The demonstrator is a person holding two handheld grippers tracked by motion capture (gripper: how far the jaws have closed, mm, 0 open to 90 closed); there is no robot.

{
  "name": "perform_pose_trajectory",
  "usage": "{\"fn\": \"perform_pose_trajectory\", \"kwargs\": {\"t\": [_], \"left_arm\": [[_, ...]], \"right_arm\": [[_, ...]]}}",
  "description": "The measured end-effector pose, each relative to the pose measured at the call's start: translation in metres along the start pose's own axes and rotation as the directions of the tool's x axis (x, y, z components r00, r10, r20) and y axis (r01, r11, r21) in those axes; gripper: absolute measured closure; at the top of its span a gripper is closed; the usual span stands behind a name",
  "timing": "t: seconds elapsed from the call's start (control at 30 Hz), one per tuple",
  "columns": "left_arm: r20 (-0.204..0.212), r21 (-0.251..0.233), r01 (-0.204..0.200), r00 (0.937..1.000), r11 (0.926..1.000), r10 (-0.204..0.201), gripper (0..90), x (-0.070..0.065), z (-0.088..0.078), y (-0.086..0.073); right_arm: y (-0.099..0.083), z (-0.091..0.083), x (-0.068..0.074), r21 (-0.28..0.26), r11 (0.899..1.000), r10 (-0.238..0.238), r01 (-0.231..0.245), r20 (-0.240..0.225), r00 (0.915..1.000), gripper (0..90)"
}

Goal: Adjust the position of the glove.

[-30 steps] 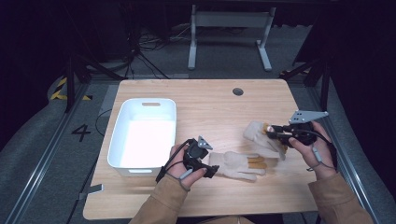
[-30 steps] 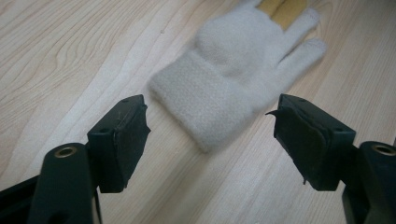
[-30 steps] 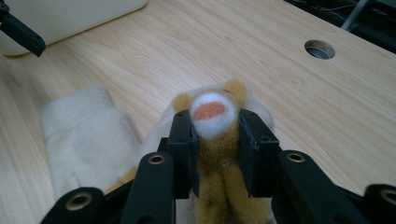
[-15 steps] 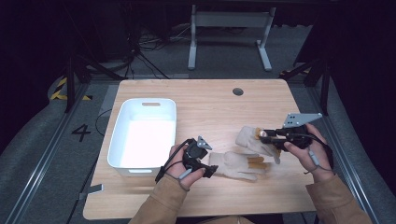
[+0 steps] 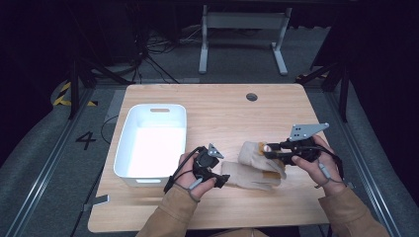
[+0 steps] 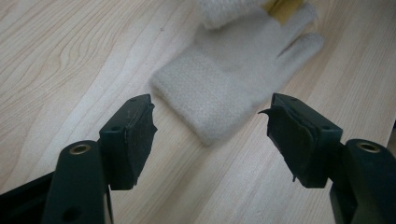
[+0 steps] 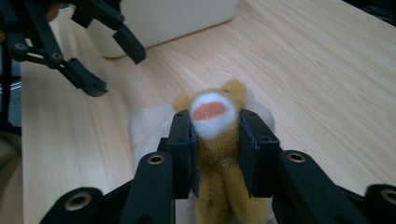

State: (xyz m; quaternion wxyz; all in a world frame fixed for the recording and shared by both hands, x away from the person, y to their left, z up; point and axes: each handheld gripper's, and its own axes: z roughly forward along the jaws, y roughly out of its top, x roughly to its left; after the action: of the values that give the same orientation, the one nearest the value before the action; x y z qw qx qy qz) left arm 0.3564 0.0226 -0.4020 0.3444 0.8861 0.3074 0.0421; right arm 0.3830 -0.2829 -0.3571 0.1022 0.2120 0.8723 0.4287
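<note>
My right gripper (image 7: 215, 140) clamps the soft plush toy (image 7: 215, 116) at its neck; my left gripper (image 6: 210, 140), jaws spread, faces the limp knit glove (image 6: 233, 79) cuff.

a lab or test bay, set up for recording: a lone wooden table (image 5: 222, 113) with a cable grommet hole (image 5: 251, 97) stands on grey floor with a painted number 4 (image 5: 85, 140), yellow-black hazard tape (image 5: 64, 96), loose cables (image 5: 153, 49) and dark surroundings.
</note>
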Motion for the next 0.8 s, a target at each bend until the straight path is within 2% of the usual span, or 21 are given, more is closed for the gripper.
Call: {"fn": "perform_pose_trajectory", "kwargs": {"t": [0.03,0.37,0.8], "left_arm": [[0.000,0.000,0.000,1.0000,1.0000,0.000,32.6,0.000,0.000,0.000],[-0.003,-0.001,0.000,1.0000,1.0000,0.000,33.0,0.000,-0.001,0.000],[-0.002,0.002,0.003,1.0000,1.0000,-0.003,33.1,0.002,-0.001,0.000]], "right_arm": [[0.001,0.002,0.003,-0.004,1.000,-0.008,0.008,-0.015,0.9998,69.3],[0.004,0.012,0.012,0.000,0.999,-0.041,0.041,-0.063,0.9972,69.0],[-0.001,0.032,0.016,0.015,0.998,-0.063,0.066,-0.131,0.9894,68.7]]}}
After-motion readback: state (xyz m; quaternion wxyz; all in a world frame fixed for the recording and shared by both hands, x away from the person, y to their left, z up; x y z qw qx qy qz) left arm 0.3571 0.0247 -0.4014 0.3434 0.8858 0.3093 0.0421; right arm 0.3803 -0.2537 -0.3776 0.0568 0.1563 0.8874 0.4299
